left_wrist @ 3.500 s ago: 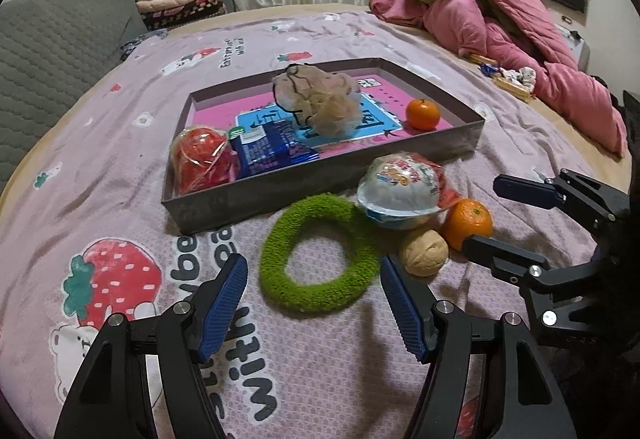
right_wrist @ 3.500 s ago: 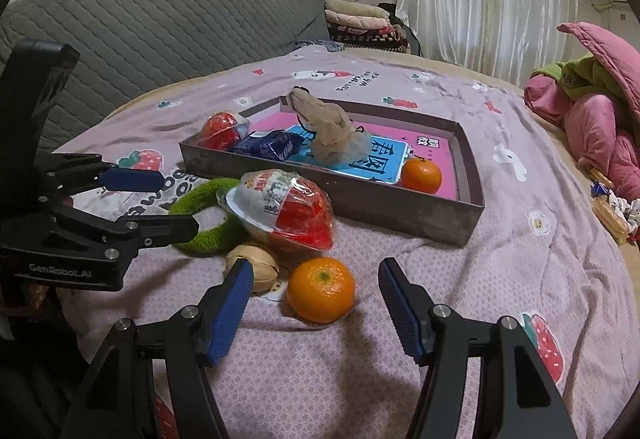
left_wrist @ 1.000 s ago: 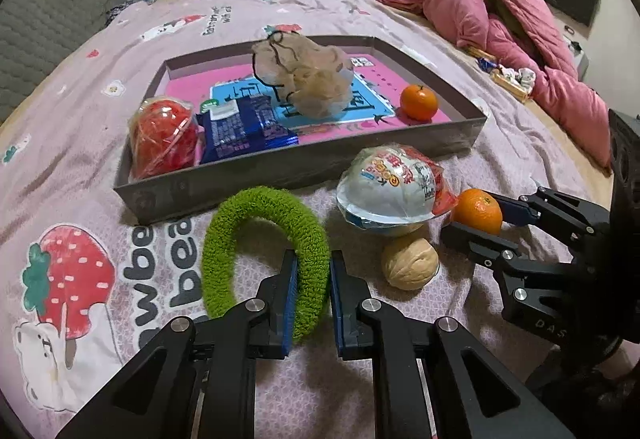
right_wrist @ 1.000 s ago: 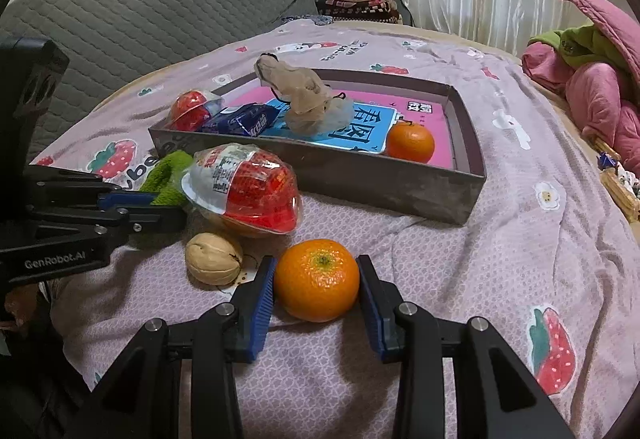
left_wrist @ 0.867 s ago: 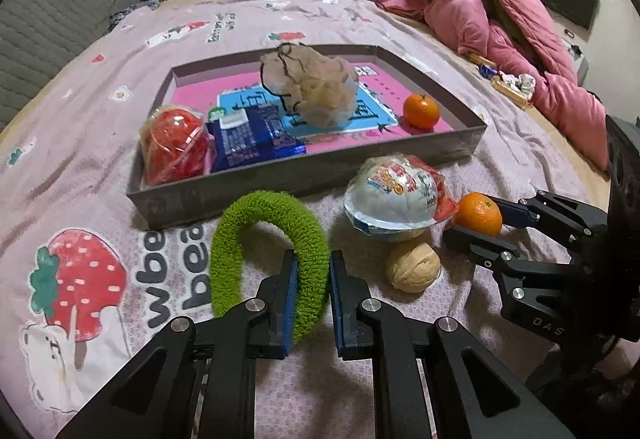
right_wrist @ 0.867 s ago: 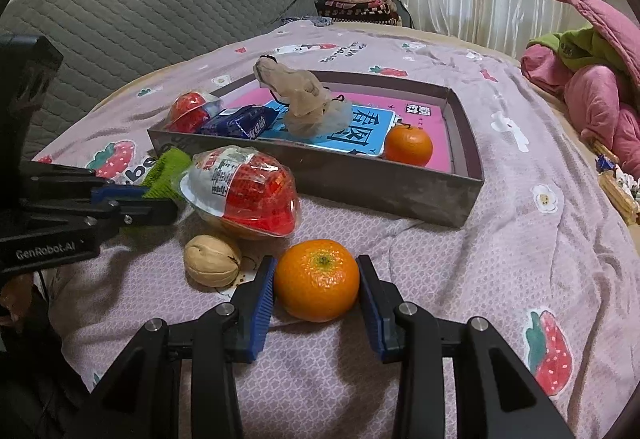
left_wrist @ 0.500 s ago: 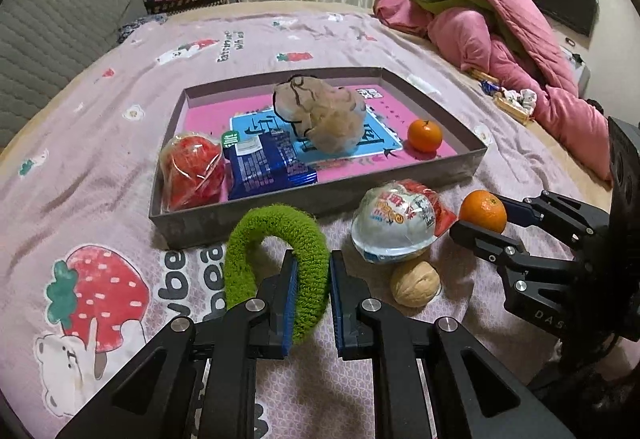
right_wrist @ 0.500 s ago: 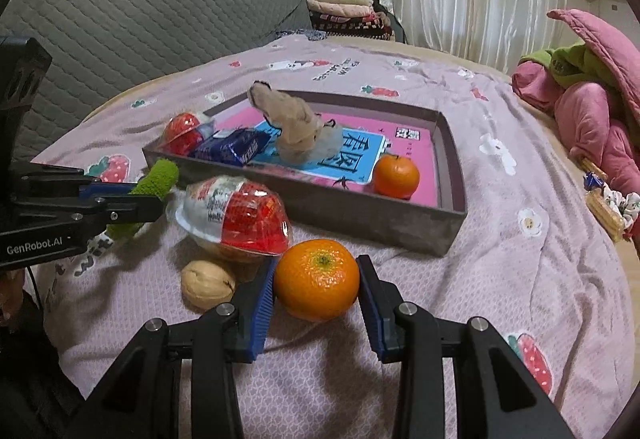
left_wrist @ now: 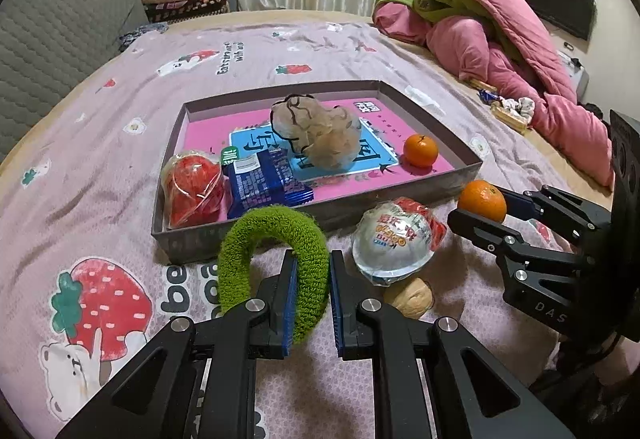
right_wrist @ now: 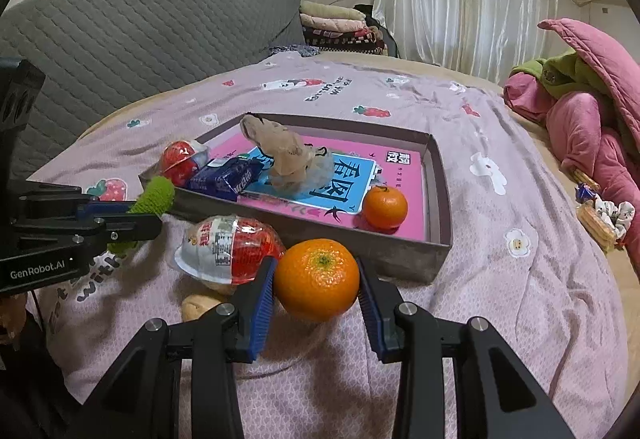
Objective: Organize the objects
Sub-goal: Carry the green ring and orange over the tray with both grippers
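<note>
On the bed, a grey tray [left_wrist: 440, 183] sits on a pink strawberry blanket [left_wrist: 120, 143]. It already has a small orange [left_wrist: 420, 150], a blue snack pack [left_wrist: 260, 185], a red wrapped sweet [left_wrist: 192, 189] and a tan net pouf [left_wrist: 320, 137] inside.

The left gripper [left_wrist: 310, 291] is squeezed tight on the near side of a fuzzy green ring [left_wrist: 276, 259]. The ring stands up on its edge and its top curves toward the tray wall, which is just past it.

The right gripper [right_wrist: 316, 285] is closed on a big orange [right_wrist: 316, 279], with one blue pad on each side. The orange looks lifted a little off the blanket. Its stem end faces up. It is round, so it has no long way.

The tray lies straight ahead of both grippers, just past them. Its long way runs across the left gripper's view. The right one looks closer to the tray's open corner beside the small orange.

A wrapped red and white cup [left_wrist: 396, 239] and a walnut [left_wrist: 410, 297] wait on the blanket between the two grippers.
</note>
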A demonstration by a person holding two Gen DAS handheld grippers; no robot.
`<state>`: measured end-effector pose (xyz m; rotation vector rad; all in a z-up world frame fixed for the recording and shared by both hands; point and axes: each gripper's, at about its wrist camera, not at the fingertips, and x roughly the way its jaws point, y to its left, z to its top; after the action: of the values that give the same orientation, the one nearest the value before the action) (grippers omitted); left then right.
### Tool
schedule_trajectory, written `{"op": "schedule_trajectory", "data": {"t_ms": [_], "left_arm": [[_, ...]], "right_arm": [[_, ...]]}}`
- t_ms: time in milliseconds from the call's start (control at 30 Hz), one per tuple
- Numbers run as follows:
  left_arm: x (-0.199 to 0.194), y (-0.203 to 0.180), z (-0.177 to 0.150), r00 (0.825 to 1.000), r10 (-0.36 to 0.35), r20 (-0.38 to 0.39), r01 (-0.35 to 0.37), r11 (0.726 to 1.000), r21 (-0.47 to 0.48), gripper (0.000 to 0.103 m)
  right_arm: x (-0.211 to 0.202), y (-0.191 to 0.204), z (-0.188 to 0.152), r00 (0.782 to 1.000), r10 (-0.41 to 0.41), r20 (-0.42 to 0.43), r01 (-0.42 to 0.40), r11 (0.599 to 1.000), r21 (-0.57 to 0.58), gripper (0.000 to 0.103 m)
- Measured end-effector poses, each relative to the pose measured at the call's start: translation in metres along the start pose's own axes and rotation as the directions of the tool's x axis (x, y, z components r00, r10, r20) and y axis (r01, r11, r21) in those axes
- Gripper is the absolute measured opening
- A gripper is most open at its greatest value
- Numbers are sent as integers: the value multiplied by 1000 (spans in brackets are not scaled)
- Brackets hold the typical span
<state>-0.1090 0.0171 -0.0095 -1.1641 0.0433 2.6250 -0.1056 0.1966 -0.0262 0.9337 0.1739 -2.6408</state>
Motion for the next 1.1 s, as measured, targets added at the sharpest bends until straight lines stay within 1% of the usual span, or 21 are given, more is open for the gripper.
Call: {"op": "schedule_trajectory", "data": {"t_ms": [600, 1100], "left_arm": [[-5, -7, 13, 999, 5, 40, -5, 1000, -3, 15], [-13, -4, 30, 995, 25, 99, -21, 999, -41, 15]], "right_arm": [[-8, 7, 19, 998, -11, 69, 11, 1000, 3, 40], [-14, 10, 34, 991, -33, 126, 33, 999, 2, 40]]}}
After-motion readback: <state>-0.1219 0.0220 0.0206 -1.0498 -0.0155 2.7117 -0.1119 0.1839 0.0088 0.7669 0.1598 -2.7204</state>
